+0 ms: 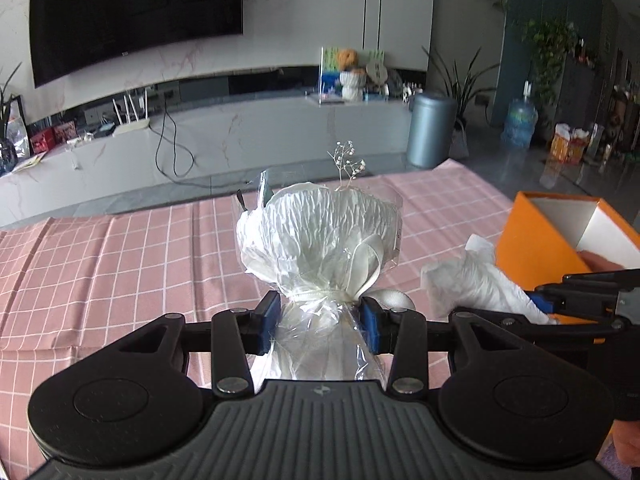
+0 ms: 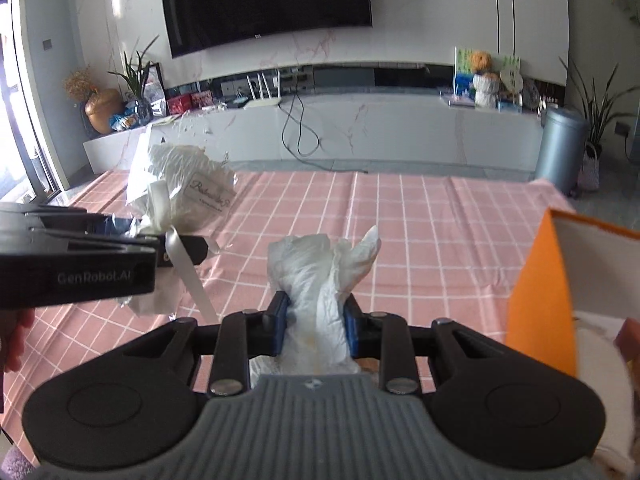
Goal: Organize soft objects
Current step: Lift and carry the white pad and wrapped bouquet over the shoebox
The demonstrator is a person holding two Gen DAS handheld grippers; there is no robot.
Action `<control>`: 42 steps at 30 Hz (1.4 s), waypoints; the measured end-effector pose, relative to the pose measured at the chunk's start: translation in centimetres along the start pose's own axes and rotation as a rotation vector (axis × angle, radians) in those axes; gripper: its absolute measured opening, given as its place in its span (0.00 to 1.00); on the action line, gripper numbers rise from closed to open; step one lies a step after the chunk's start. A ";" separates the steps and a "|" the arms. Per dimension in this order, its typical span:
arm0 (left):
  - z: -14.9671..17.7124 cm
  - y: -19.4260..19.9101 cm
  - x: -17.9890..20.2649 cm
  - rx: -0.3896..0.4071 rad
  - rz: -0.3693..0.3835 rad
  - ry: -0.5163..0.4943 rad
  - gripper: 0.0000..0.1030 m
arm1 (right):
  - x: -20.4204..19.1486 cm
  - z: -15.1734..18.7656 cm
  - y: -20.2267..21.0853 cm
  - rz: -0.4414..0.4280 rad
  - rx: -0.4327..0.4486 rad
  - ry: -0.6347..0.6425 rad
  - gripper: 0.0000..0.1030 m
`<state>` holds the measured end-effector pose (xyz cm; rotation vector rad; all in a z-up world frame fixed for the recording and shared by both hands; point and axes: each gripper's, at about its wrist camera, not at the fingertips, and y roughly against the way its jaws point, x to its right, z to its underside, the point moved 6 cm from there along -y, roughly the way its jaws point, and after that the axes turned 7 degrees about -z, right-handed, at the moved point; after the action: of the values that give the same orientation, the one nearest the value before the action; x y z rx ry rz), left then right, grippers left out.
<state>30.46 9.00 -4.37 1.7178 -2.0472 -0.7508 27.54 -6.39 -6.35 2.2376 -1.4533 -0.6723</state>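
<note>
Living room, big dark TV [image 2: 264,0] on marble wall; pink checked tablecloth [image 1: 120,264] covers table. Left gripper [image 1: 320,320] clamps wrapped bouquet [image 1: 320,232] aloft. Right gripper [image 2: 316,328] pinches crumpled white cloth [image 2: 324,276], orange box [image 2: 540,300] beside.

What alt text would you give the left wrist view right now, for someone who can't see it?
The left gripper is shut on a cellophane-wrapped white bouquet at its ribbon-tied neck, above a pink checked tablecloth. At right, the right gripper holds a crumpled white cloth beside an open orange box, with a TV wall behind.
</note>
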 end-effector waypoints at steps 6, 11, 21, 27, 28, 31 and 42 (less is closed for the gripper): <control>0.7 3.6 2.1 0.098 0.004 0.018 0.46 | 0.4 0.2 5.0 -0.024 0.054 -0.001 0.26; 1.5 5.7 3.7 0.152 0.036 0.056 0.46 | 0.8 0.4 8.7 -0.004 0.097 0.044 0.26; 3.3 8.0 6.0 0.208 0.152 0.160 0.46 | 2.9 0.9 16.2 0.022 0.184 0.068 0.26; 3.4 8.8 9.5 0.227 0.206 0.094 0.46 | 5.1 1.7 19.6 0.074 0.218 0.065 0.26; 3.3 8.9 10.1 0.232 0.217 0.084 0.46 | 5.7 1.8 20.2 0.083 0.223 0.059 0.27; 2.8 9.1 12.1 0.241 0.256 0.056 0.46 | 7.3 2.3 21.6 0.108 0.232 0.039 0.27; 1.0 6.1 18.3 0.166 0.391 -0.041 0.46 | 14.1 3.9 24.0 0.192 0.221 -0.085 0.27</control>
<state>21.47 -8.05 -2.57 1.3206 -2.4297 -0.5057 12.59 -28.93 1.33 2.2116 -1.8371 -0.5744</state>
